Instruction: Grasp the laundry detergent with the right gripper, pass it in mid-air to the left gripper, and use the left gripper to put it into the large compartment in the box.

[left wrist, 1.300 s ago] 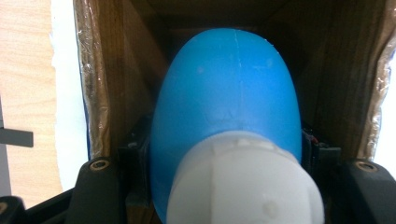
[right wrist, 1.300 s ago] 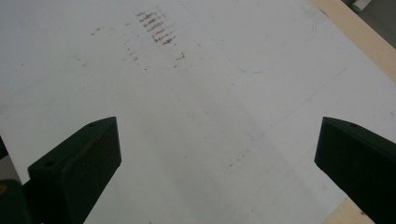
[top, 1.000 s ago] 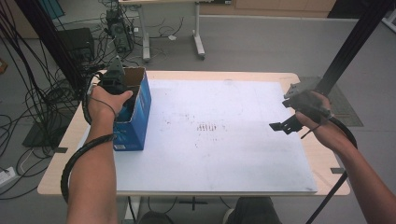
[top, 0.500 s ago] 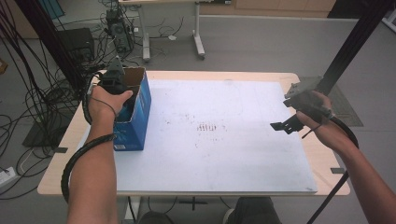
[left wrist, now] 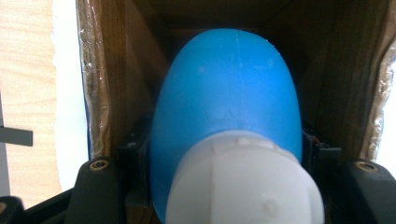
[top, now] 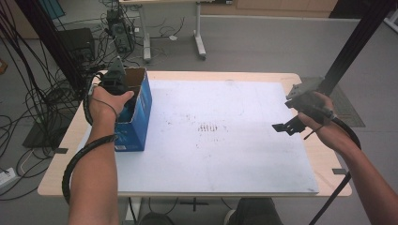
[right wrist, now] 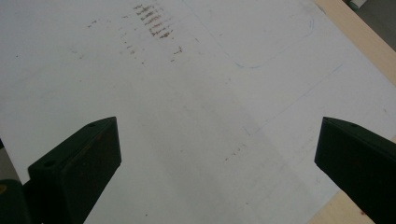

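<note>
At the high view's upper left, an open blue box (top: 137, 112) stands near the worktop (top: 225, 159) edge, the white sheet beside it bare. The left gripper (left wrist: 224, 154) reaches inside, fingers clamped on a smooth blue bottle (left wrist: 229, 93) with a white cap (left wrist: 243, 182). The right gripper (top: 293, 123) hovers mid-right, fingers wide apart.

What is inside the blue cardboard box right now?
A blue bottle with a white cap, gripped by the left gripper. The bottle hides the bottom of the blue cardboard box.

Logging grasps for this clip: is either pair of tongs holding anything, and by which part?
The left tongs grip a blue bottle with a white cap by its body near the cap, inside the blue cardboard box. The right tongs are open, holding nothing.
</note>
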A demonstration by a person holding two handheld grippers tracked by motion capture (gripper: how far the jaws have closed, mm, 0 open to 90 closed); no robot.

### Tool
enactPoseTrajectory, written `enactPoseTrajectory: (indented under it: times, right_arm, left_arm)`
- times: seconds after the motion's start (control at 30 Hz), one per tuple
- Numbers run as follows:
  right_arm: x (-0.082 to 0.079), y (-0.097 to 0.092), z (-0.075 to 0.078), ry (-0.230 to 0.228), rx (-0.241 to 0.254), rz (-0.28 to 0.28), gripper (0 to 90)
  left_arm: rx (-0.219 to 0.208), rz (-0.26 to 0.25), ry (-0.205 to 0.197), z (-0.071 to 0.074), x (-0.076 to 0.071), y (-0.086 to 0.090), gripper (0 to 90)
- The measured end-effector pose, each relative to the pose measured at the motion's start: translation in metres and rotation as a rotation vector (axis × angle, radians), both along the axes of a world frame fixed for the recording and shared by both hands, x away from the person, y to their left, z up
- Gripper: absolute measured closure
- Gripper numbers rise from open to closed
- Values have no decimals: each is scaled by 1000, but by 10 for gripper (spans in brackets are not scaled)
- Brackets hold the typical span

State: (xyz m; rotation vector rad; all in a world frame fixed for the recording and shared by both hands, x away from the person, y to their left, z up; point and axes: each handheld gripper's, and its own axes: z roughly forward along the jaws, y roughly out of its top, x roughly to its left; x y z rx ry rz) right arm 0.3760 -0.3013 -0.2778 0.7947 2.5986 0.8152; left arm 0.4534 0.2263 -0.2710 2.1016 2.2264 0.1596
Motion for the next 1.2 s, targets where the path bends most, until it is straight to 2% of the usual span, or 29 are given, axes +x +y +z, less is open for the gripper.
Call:
enactPoseTrajectory:
  times: [1.2]
  right_arm:
    - [0, 4, 2, -4, 4, 3, 2]
  left_arm:
    - [-4, 5, -8, -1, 0, 3, 363]
